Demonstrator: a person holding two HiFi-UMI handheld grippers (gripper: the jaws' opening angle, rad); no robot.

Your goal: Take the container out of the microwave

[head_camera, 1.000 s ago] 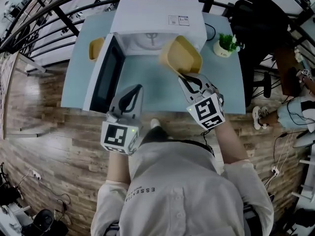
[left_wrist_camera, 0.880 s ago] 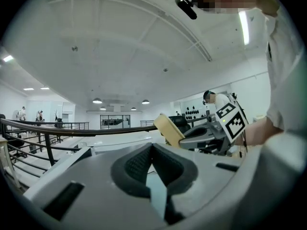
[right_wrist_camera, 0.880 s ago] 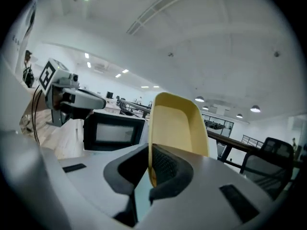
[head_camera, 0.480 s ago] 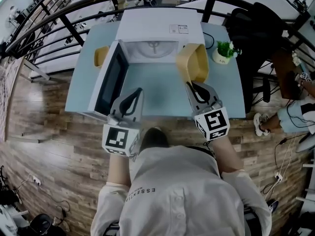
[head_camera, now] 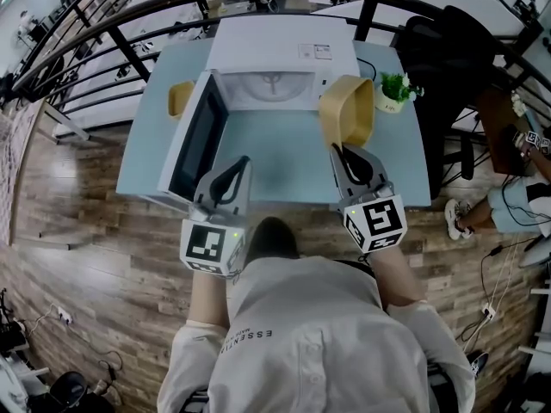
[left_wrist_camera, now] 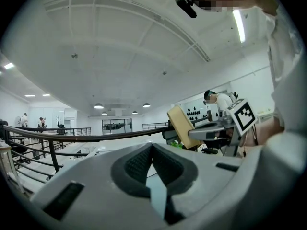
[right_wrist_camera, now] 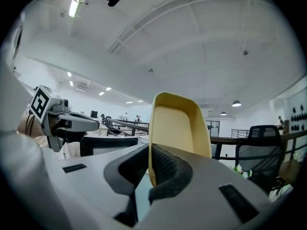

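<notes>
The tan container (head_camera: 347, 110) hangs on edge over the right side of the blue table (head_camera: 275, 166), outside the white microwave (head_camera: 275, 46). My right gripper (head_camera: 338, 147) pinches its near rim, with the jaws closing on it. In the right gripper view the container (right_wrist_camera: 178, 123) stands upright between the pads of the right gripper (right_wrist_camera: 151, 150). The microwave door (head_camera: 194, 136) stands swung open to the left, and the cavity looks empty. My left gripper (head_camera: 244, 158) hovers at the table's near edge, shut on nothing; in its own view the left gripper (left_wrist_camera: 152, 146) shows pads that meet.
A second tan bowl (head_camera: 179, 97) sits left of the microwave behind the door. At the table's right rear corner there is a small potted plant (head_camera: 394, 83). Beyond it is a black chair (head_camera: 448, 33). A dark railing (head_camera: 129, 54) curves behind the table.
The right gripper carried the container from in front of the microwave opening to the right and up, rolling it from tilted onto its edge. The left gripper stayed about where it was.
</notes>
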